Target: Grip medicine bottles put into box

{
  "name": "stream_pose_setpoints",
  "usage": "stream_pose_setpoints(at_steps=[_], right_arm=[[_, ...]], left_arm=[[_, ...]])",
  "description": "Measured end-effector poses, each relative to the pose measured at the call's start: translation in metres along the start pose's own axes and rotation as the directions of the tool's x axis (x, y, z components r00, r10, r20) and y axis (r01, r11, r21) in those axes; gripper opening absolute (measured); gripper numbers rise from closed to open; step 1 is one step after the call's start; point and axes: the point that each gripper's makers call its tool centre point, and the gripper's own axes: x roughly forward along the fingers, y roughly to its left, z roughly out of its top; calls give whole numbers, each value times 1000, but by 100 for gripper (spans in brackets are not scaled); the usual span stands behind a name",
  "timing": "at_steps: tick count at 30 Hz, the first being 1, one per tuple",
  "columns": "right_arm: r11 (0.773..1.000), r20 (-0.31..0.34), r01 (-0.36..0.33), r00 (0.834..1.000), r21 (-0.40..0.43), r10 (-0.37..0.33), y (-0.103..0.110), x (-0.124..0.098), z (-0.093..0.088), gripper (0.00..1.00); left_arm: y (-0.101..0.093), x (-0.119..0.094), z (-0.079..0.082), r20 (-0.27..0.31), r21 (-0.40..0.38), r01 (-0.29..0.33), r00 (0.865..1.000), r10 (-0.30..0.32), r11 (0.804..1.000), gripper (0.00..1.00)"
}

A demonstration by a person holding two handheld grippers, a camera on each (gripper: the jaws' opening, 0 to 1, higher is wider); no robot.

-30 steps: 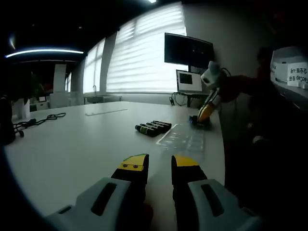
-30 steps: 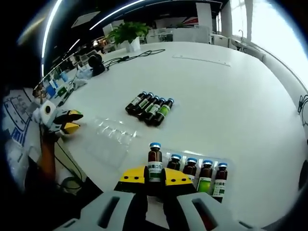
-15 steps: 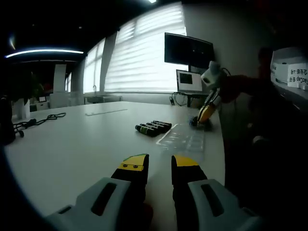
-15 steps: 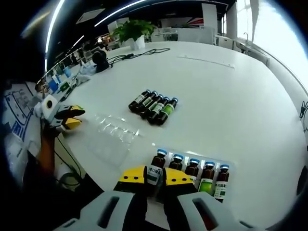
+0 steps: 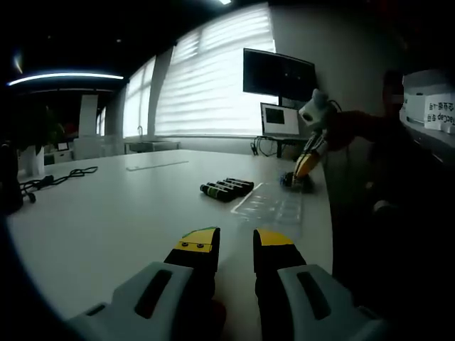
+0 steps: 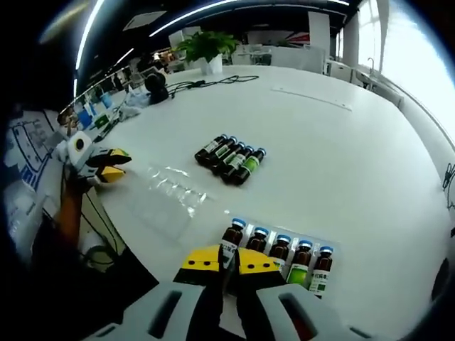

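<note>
At the tabletop (image 6: 341, 142) edge, the right gripper (image 6: 227, 260), fingers nearly closed, seats the fifth bottle (image 6: 230, 239) in the tray (image 6: 334, 250). Next, release it and fetch the loose bottles (image 6: 231, 156); the left gripper (image 5: 234, 240) waits, fingers narrowly apart.

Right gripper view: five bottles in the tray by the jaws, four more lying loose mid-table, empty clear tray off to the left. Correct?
Not quite. The loose bottles lying mid-table number five, not four; the right gripper view shows five caps side by side. The rest holds: five bottles stand in the tray by the right gripper, and the empty clear tray lies to the left.
</note>
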Motion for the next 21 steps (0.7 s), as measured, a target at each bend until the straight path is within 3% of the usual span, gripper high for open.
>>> stream_pose_setpoints(at_steps=[21], right_arm=[[998,-8,-1,1000,-69,1,-1,2,3,2]], left_arm=[[0,0,0,1,-2,1,1000,-1,1000,13]])
